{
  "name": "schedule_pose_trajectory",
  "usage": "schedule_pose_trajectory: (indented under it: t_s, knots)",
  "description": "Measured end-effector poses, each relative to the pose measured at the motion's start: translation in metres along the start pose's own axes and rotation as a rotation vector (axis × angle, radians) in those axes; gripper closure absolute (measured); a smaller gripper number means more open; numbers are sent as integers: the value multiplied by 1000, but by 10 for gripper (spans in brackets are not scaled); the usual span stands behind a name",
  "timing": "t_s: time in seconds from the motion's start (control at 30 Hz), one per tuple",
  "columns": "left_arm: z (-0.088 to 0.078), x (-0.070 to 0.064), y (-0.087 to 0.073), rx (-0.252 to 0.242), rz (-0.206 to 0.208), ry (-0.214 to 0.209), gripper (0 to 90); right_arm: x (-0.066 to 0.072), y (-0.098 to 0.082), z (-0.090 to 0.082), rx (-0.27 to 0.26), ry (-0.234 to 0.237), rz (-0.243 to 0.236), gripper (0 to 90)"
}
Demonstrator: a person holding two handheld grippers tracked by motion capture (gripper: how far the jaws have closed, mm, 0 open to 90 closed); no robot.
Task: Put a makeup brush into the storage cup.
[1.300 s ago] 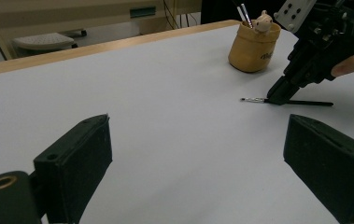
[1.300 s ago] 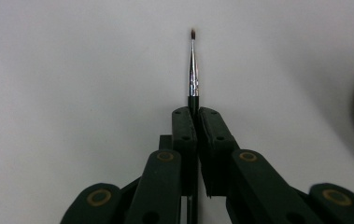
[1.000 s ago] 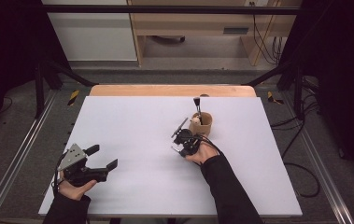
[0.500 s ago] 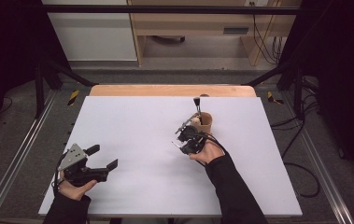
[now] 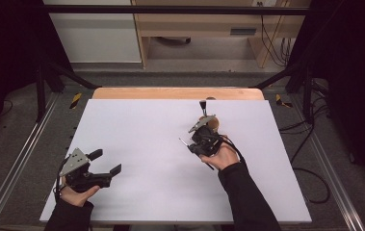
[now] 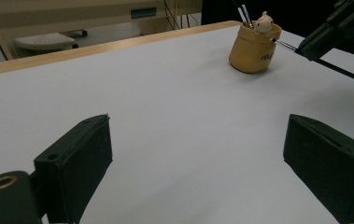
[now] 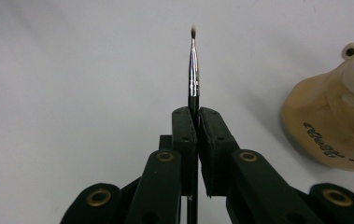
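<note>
The right claw [image 7: 197, 122], pinching a thin brush [image 7: 193, 65], has moved up beside the bear cup [image 6: 254, 49]. The brush probably goes in next. The left claw [image 5: 105, 162] stays spread wide, near left on the tabletop [image 5: 136, 130].

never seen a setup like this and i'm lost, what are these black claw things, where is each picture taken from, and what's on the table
The black claws are hand-held grippers with two jaws each: a person holds one in each hand, no robot involved. The wide picture comes from a camera above the person, looking down on the white table; the forearms come in from the bottom. The other two pictures come from small cameras riding on the grippers, looking out along their jaws.

The left gripper rests near the table's front edge, its jaws wide apart and holding nothing. The right gripper is shut on a thin brush, whose tip sticks out past the jaws.

On the table stands a small tan pot with a bear figure, with two more thin sticks in it, probably brushes. The right gripper is right beside it.
</note>
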State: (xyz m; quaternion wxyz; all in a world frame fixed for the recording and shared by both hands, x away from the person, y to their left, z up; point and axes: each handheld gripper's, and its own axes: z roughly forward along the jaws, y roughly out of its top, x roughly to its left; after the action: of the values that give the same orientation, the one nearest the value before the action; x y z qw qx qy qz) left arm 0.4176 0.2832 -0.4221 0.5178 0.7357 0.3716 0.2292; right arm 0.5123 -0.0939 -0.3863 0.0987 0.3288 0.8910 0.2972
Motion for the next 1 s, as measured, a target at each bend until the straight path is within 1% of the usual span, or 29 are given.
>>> schedule_pose_trajectory:
  t_s: [0.07,0.13,0.17,0.23,0.27,0.3,0.37,0.4,0.5,0.57,0.73,0.8,0.83,0.9,1.0]
  knots:
    - [0,0,0,0,1,0,73,-1,0,-4,-24,-3,1,859]
    - [0,0,0,0,2,0,74,0,-1,-7,-36,-3,12,859]
    - [0,0,0,0,2,0,74,-1,-1,-9,-45,-3,4,859]
    - [0,0,0,0,4,-1,73,-1,-2,-13,-63,-2,7,859]
    - [0,0,0,0,4,-1,73,-1,-2,-15,-70,-4,21,859]
    - [0,0,0,0,4,-1,73,-1,-2,-17,-77,-5,16,859]
    - [0,0,0,1,6,-1,73,-2,-2,-21,-96,-4,28,859]
    - [0,0,0,1,5,0,73,-3,-3,-23,-102,-5,21,859]
    - [0,0,1,2,5,-1,73,-5,-5,-28,-126,-8,24,859]
    - [0,0,1,2,4,-2,73,-6,-5,-31,-138,-14,34,859]
    - [0,-1,1,2,5,-1,73,-8,-7,-39,-192,-24,50,859]
    - [0,-1,1,2,5,-1,73,-9,-7,-42,-212,-32,66,859]
    - [0,-1,1,2,5,-1,73,-10,-8,-44,-221,-35,64,859]
    - [0,0,1,2,6,-1,73,-11,-8,-46,-234,-43,79,859]
    - [0,0,1,-1,3,-1,73,-14,-10,-50,-252,-50,88,859]
